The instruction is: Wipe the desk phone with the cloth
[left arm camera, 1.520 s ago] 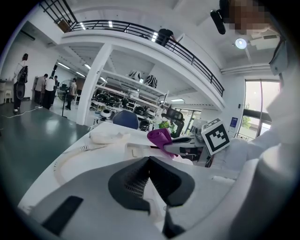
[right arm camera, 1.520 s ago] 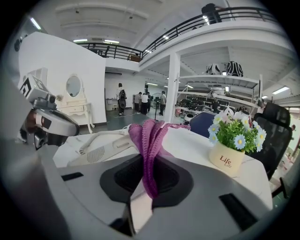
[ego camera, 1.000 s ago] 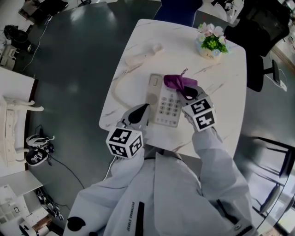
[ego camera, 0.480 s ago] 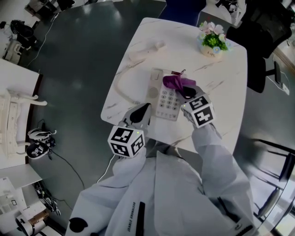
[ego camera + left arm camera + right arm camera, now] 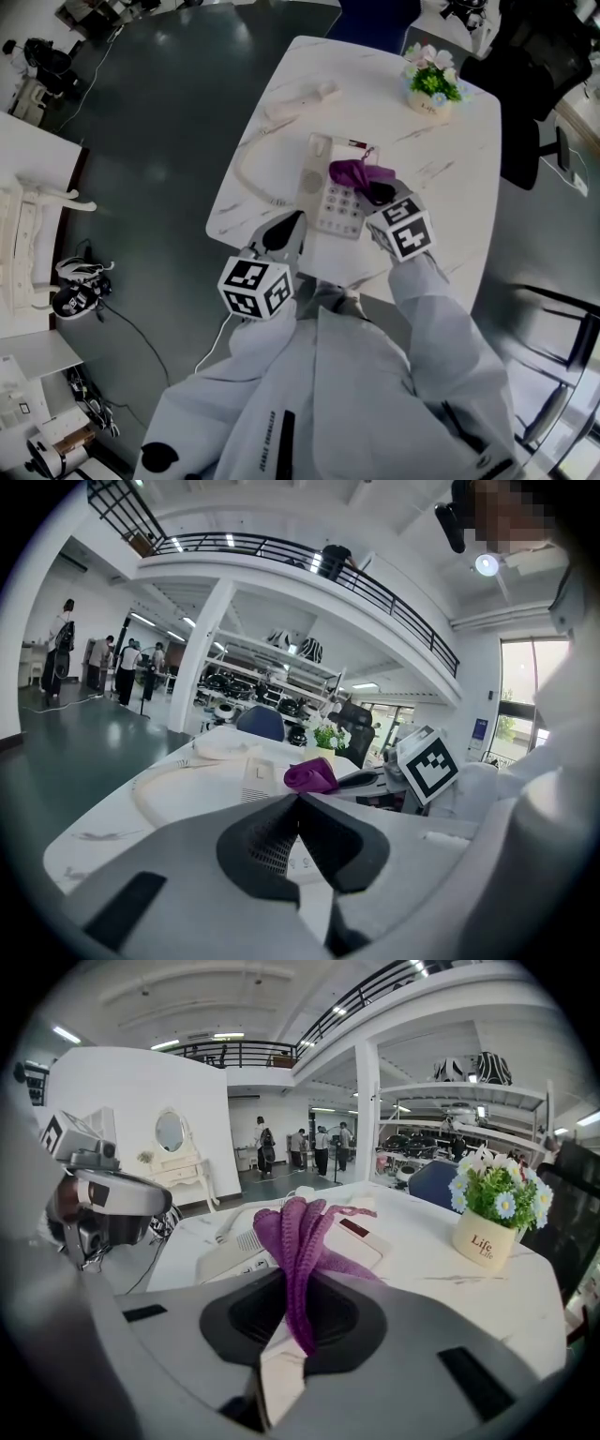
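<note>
A cream desk phone point(image 5: 330, 194) lies in the middle of the white marble table point(image 5: 450, 187). Its handset point(image 5: 298, 101) rests off the cradle at the table's far left, joined by a curled cord point(image 5: 253, 169). My right gripper point(image 5: 375, 194) is shut on a purple knitted cloth point(image 5: 353, 172), which presses on the phone's upper right part over the keypad; the cloth point(image 5: 298, 1241) hangs bunched between the jaws. My left gripper point(image 5: 291, 230) is shut with nothing in it and hovers at the near table edge just left of the phone point(image 5: 258, 778).
A small pot of flowers point(image 5: 431, 86) stands at the table's far right corner. A dark chair point(image 5: 534, 84) stands beyond the table on the right. Grey floor lies to the left, with white furniture point(image 5: 28, 234) and cables at the far left.
The right gripper has dragged the purple cloth a little left and toward me over the phone's top. The left gripper has hardly moved.
</note>
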The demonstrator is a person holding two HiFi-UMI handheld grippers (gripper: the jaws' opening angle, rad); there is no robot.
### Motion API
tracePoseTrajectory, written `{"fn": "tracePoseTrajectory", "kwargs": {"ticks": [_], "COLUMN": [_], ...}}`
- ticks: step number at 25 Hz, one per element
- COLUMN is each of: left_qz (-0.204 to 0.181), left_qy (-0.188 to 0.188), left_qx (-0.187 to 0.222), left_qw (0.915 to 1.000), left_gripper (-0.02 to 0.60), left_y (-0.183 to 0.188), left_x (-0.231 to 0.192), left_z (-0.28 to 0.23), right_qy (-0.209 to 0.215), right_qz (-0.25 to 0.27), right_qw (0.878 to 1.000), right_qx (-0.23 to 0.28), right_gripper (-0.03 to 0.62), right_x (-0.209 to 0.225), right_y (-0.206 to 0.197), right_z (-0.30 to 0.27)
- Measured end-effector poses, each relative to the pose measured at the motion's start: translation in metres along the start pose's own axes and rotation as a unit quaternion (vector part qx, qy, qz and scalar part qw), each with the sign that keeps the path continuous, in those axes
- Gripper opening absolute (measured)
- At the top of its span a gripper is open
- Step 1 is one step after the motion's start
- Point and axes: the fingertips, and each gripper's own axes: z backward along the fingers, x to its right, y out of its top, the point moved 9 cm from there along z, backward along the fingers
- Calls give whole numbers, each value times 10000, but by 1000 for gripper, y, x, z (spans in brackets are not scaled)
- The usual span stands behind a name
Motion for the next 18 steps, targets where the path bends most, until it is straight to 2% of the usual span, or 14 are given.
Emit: {"fn": "tracePoseTrajectory", "kwargs": {"ticks": [18], "left_qz": [111], "left_qy": [39], "left_qx": [55], "left_qw": [9999], "left_gripper": [-3], "left_y": [-14], "left_x": [15], "left_z": [17], "right_qy": [451], "right_qz": [-15], "right_qw": [9985], "right_qx": [-304], "right_gripper": [40], "right_x": [-31], "right_y": [-20], "right_z": [11]}}
